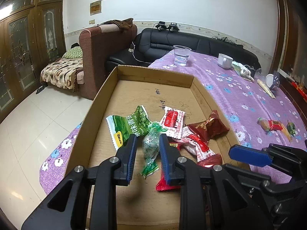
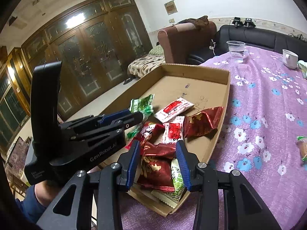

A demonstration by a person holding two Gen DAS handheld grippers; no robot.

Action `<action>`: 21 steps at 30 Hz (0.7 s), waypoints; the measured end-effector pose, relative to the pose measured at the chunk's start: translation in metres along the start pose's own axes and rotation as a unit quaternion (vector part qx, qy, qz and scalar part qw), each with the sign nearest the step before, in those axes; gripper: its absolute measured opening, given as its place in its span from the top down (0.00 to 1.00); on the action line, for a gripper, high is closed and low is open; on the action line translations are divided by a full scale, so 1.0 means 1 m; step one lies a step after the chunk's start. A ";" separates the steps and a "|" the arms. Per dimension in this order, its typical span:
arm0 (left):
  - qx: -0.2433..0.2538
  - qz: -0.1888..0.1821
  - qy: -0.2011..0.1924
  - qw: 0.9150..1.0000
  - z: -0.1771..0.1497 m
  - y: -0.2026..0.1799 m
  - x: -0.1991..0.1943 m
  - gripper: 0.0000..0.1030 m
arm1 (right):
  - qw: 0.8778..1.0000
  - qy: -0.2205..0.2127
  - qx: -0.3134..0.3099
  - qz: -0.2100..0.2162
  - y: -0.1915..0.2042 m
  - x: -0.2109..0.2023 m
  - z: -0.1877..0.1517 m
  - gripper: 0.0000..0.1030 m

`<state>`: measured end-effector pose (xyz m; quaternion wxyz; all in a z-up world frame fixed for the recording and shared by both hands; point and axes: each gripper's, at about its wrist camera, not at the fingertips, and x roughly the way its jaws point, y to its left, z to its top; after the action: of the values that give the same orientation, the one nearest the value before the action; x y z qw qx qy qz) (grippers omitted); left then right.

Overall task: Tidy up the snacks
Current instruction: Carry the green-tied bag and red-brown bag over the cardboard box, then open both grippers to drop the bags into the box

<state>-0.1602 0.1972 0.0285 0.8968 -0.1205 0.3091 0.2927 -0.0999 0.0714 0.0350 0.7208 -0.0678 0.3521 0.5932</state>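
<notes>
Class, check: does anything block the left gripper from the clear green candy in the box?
Nothing visible. The green candy lies directly between the left gripper's open fingers; the other packets sit beside it.

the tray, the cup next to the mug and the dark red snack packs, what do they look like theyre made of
Tray: brown corrugated cardboard, matte, with raw cut edges and pen marks.
Cup: clear thin plastic, probably disposable; the cloth shows through it.
Mug: white and glossy, likely ceramic.
Dark red snack packs: shiny, crinkled film, probably metallised plastic, with bright glints.
</notes>
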 end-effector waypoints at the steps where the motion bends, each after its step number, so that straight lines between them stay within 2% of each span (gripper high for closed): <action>1: 0.000 0.000 0.000 1.000 0.000 0.000 0.000 0.74 | 1.000 -0.002 0.004 -0.001 -0.001 -0.001 0.001 0.61; 2: 0.000 0.001 -0.002 1.000 0.000 0.000 -0.001 0.67 | 1.000 -0.004 0.007 -0.003 -0.003 -0.002 0.001 0.60; 4: 0.001 0.003 -0.008 1.000 0.002 -0.002 -0.005 0.64 | 1.000 -0.006 0.018 -0.007 -0.008 -0.002 0.003 0.58; 11: 0.011 -0.006 -0.021 1.000 0.008 -0.008 -0.017 0.64 | 0.996 -0.009 0.087 -0.002 -0.033 -0.011 0.011 0.57; 15: 0.018 -0.012 -0.022 1.000 0.009 -0.014 -0.020 0.64 | 0.992 0.002 0.126 -0.017 -0.046 -0.018 0.015 0.57; 21: 0.034 -0.023 -0.025 0.999 0.011 -0.028 -0.025 0.64 | 0.984 0.005 0.177 -0.006 -0.070 -0.038 0.015 0.57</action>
<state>-0.1542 0.1674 0.0535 0.9142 -0.0899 0.2936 0.2646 -0.0325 0.0285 0.0464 0.7229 0.0558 0.4550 0.5170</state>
